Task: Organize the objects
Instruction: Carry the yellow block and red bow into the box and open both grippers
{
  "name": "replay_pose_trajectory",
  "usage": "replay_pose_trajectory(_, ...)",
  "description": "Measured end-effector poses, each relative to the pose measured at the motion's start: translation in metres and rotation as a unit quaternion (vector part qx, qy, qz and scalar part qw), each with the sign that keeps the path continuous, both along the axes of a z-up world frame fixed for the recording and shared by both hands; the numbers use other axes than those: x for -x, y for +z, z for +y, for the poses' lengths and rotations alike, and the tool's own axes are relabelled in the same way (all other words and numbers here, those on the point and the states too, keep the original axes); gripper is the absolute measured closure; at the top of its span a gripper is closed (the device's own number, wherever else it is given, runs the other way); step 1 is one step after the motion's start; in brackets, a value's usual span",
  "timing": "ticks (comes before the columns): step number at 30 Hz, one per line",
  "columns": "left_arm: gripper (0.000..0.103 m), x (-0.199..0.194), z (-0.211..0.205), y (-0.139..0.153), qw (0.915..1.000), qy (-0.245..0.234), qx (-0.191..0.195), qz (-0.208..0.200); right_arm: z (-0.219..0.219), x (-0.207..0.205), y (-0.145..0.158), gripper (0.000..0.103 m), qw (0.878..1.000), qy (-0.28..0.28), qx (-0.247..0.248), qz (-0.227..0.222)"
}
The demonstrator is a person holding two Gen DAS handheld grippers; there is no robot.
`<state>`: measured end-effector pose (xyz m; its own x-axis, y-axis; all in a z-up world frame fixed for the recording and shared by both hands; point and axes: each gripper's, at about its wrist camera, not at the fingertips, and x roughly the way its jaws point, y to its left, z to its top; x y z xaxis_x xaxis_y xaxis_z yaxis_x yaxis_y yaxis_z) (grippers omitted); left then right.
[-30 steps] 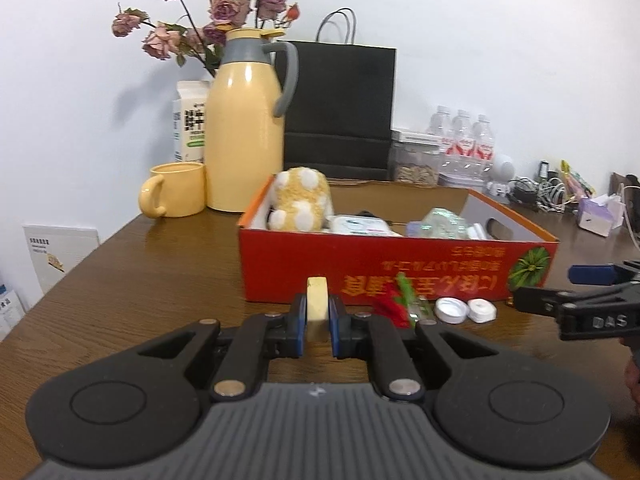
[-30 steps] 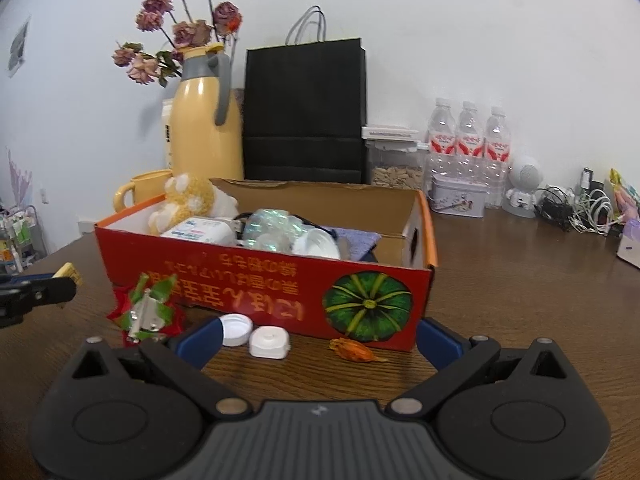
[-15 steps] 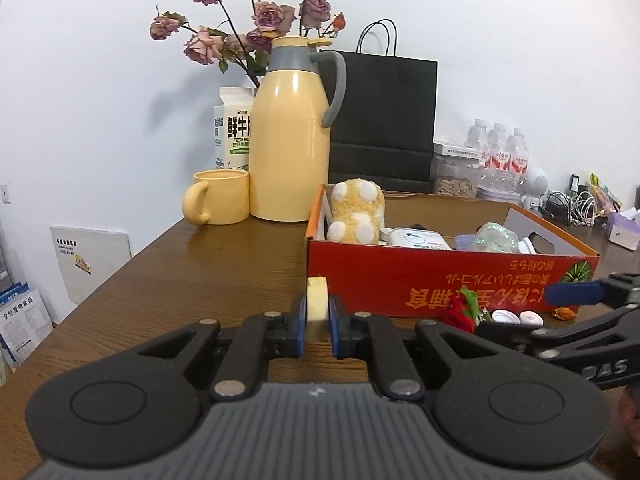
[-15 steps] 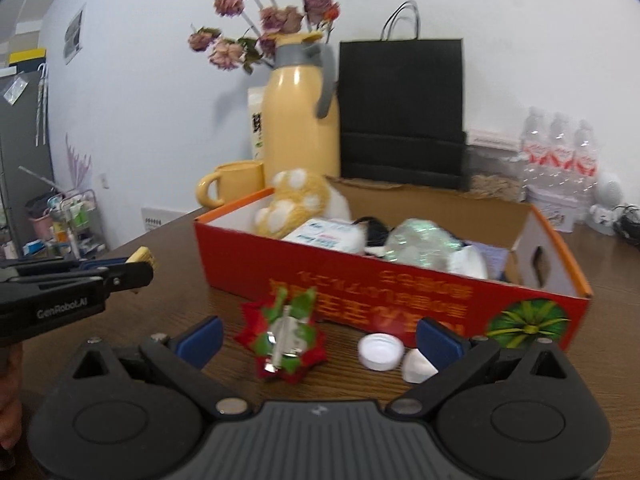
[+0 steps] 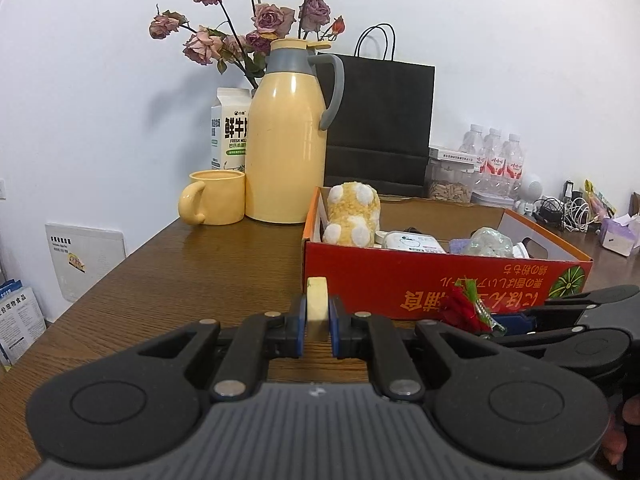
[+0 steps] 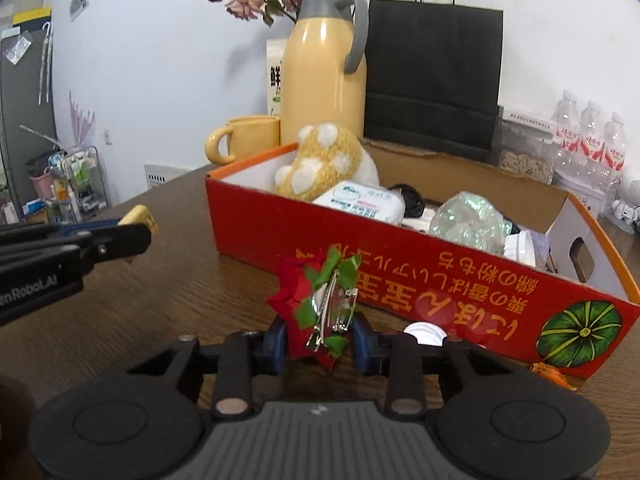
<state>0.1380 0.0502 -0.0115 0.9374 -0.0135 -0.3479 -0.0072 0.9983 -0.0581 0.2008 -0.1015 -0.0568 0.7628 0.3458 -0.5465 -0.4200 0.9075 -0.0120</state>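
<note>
Clutter goes into the red cardboard box [image 6: 400, 276], so each of my grippers carries one piece. My left gripper [image 5: 318, 326] is clamped on a pale yellow roll of tape [image 5: 317, 304], level above the brown wooden table [image 5: 200, 264]. My right gripper [image 6: 319, 340], tilted down just before the box, has just been closing around a red-and-green fabric flower hair clip [image 6: 318, 304], pads now pressing it.

Looks like an office or break-room corner: brown wooden table [image 5: 168, 280] against a plain white wall, yellow thermos jug [image 5: 286, 148] and mug [image 5: 216, 202] far left, bottled water pack [image 5: 494, 160], tangled charger cables [image 5: 564, 212] far right.
</note>
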Motion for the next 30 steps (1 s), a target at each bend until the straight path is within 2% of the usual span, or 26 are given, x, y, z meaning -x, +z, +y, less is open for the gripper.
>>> replay_pose_trajectory(12,0.091,-0.003,-0.005,0.002,1.0000,0.002,-0.006,0.003,-0.009,0.010,0.012,0.073,0.999,-0.001,-0.026,-0.042)
replay_pose_trajectory(23,0.091,-0.027,-0.045,0.051,0.9979,-0.038,-0.012,-0.051,-0.037,0.007,0.047,0.073,0.993,-0.019,-0.055,-0.103)
replay_pose_trajectory(30,0.091,-0.060,-0.074,0.064,0.9969,-0.056,-0.006,-0.055,-0.061,-0.012,0.063,0.073,0.989,-0.046,-0.055,-0.130)
